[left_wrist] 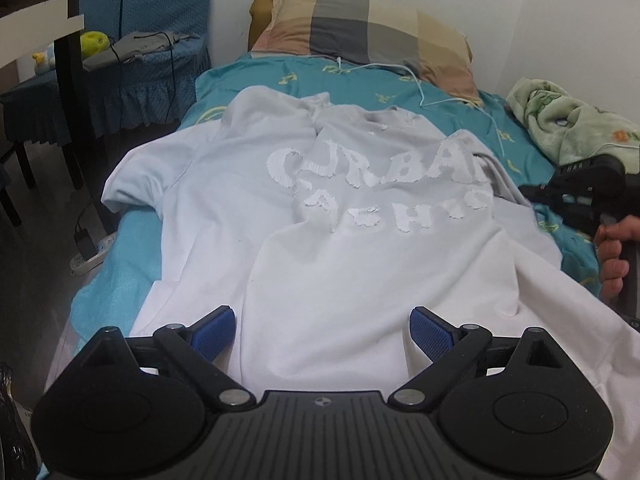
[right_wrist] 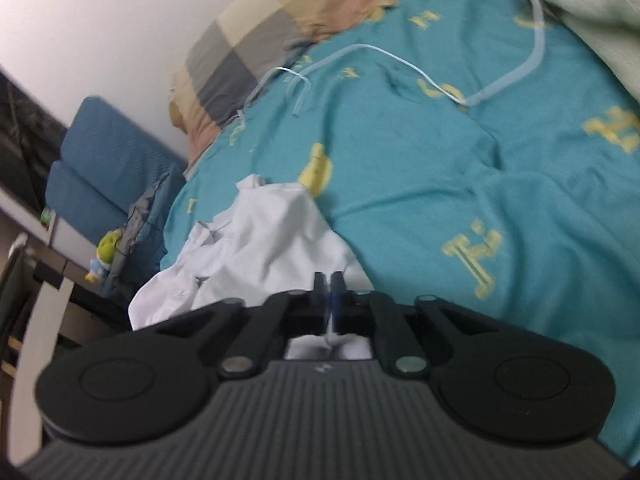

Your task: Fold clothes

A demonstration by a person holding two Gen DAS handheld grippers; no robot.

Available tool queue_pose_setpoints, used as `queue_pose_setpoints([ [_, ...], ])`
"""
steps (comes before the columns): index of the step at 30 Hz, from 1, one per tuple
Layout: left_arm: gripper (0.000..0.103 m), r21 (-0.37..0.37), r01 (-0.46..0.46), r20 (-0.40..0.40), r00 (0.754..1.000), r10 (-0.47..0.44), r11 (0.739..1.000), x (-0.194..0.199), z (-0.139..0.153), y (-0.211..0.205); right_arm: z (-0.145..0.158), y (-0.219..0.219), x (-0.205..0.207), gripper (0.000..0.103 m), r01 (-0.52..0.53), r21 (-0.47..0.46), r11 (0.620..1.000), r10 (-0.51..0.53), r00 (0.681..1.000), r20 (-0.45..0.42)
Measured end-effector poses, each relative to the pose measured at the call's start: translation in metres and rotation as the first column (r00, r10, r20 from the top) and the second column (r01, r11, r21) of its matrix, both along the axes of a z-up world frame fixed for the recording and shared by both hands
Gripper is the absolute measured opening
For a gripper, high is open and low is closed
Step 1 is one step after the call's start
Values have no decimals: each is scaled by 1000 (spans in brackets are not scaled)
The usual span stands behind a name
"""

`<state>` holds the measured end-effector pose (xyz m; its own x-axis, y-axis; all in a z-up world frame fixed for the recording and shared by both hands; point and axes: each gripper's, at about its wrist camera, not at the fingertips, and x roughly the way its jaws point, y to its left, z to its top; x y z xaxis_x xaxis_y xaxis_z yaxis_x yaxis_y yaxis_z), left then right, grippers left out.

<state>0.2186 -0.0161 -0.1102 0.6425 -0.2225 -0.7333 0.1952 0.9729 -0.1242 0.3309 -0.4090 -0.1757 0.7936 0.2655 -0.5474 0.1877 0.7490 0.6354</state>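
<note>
The white T-shirt (left_wrist: 320, 216) lies on the bed, spread over the teal sheet (left_wrist: 260, 76) with its printed lettering up and its collar toward the checked pillow (left_wrist: 360, 24). The sleeve on the side away from the green blanket (left_wrist: 572, 124) lies flat and open; the blanket-side edge looks already turned in over the body, though the fold is loose and wrinkled. So I judge the folding barely begun: one side perhaps brought in, the other sleeve, the hem and the final halving all left. The left gripper (left_wrist: 322, 334) hovers over the hem end, farthest from the pillow, its blue pads wide apart with nothing between them. The right gripper (right_wrist: 330, 286) has its jaws pinched together on a bunch of the white cloth, on the blanket side, with a hand (left_wrist: 612, 256) on its handle.
</note>
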Motion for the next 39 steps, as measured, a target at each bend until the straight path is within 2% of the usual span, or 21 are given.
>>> queue_pose_setpoints([
  [3, 96, -5, -3, 3, 1000, 3, 1000, 1, -2, 3, 26, 25, 5, 3, -63, -93, 994, 74, 991, 112],
  [5, 96, -25, -7, 9, 1000, 7, 1000, -1, 1, 4, 49, 55, 6, 3, -149, -164, 975, 180, 964, 194],
  [6, 96, -34, -9, 13, 1000, 10, 999, -1, 2, 6, 56, 74, 6, 3, -201, -196, 960, 241, 948, 208],
  [10, 96, -67, -22, 14, 1000, 23, 998, -2, 1, 13, 47, 136, 10, 3, -388, -179, 904, 414, 898, 147],
  [12, 96, -82, -37, 12, 999, 38, 996, -3, 1, 17, 35, 156, 8, 3, -445, -216, 869, 472, 876, 94],
  [13, 96, -89, -45, 9, 999, 46, 995, -2, 1, 19, 35, 158, 4, 3, -445, -241, 862, 478, 873, 95],
  [15, 96, -117, -53, 6, 999, 54, 992, -3, 2, 22, 42, 146, -2, 4, -395, -248, 885, 435, 891, 131],
  [17, 96, -144, -61, 2, 998, 62, 988, -3, 3, 26, 53, 118, -6, 5, -282, -218, 934, 321, 932, 169],
  [19, 96, -152, -64, -3, 998, 64, 986, -4, 3, 25, 59, 84, -11, 5, -171, -183, 968, 205, 961, 186],
  [23, 96, -170, -63, -15, 998, 62, 983, -7, 2, 23, 49, 24, -17, 9, -33, -95, 995, 42, 995, 86],
  [24, 96, -169, -59, -15, 998, 57, 984, -7, 2, 21, 41, 12, -17, 13, -13, -65, 998, 16, 999, 48],
  [26, 96, -167, -51, -14, 999, 49, 985, -8, 2, 18, 22, -1, -18, 46, 19, 5, 1000, -19, 1000, -6],
  [28, 96, -161, -47, -17, 999, 45, 986, -9, 0, 17, 3, -8, -19, 56, 42, 74, 996, -38, 998, -47],
  [29, 96, -158, -45, -18, 999, 43, 986, -9, -1, 16, -5, -8, -17, 56, 37, 106, 994, -31, 998, -60],
  [31, 96, -152, -42, -20, 999, 39, 988, -9, -3, 14, -17, -2, -13, 56, 13, 133, 991, -2, 997, -83],
  [33, 96, -153, -47, -25, 999, 44, 987, -8, -4, 15, -17, 8, -15, 55, -2, 63, 998, 7, 997, -73],
  [34, 96, -154, -50, -28, 999, 46, 987, -7, -5, 15, -13, 14, -14, 46, -10, 18, 1000, 11, 998, -54],
  [35, 96, -160, -58, -25, 998, 55, 985, -7, -5, 17, -9, 18, -13, 19, -15, -17, 1000, 15, 999, -32],
  [36, 96, -166, -66, -22, 998, 63, 984, -7, -4, 18, -4, 23, -12, 11, -21, -53, 998, 20, 1000, -10],
  [39, 96, -180, -93, -9, 996, 93, 979, -7, -2, 22, 16, 42, -7, 9, -67, -159, 985, 81, 994, 77],
])
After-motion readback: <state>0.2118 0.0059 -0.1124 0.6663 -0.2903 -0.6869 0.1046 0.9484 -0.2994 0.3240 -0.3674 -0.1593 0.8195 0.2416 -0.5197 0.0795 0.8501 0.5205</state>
